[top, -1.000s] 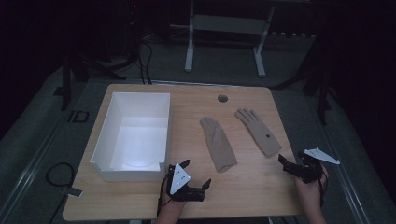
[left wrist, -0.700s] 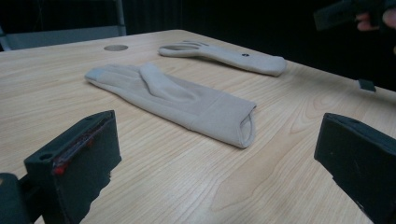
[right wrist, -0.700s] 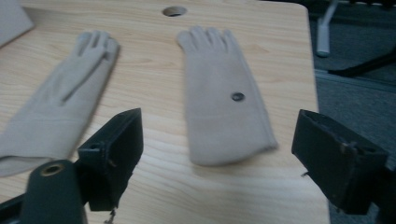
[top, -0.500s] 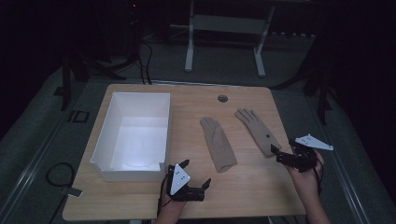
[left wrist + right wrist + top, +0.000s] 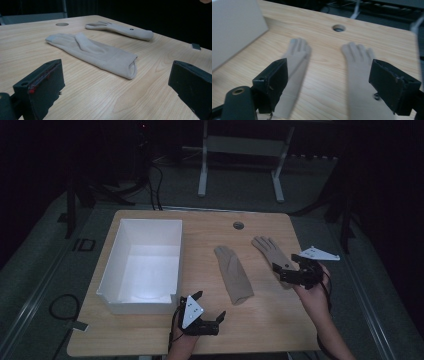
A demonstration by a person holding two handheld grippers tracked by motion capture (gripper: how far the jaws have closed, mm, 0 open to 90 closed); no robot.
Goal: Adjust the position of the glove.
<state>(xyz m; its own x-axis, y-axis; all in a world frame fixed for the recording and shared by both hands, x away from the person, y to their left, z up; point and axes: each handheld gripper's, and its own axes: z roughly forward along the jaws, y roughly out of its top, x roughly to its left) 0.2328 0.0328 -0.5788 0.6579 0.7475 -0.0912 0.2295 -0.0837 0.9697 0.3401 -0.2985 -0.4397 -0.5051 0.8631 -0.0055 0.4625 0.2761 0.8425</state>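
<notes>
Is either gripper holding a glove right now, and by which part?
Nothing is held. The right gripper hovers open over the right glove; the left gripper is open near the table edge, apart from the left glove.

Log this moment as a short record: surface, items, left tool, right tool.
surface: wooden table
items: white box at left; two beige gloves lying flat, the nearer glove mid-table, the far glove to its right
left tool: open, empty, at the near edge, facing the nearer glove
right tool: open, empty, over the far glove's cuff
</notes>
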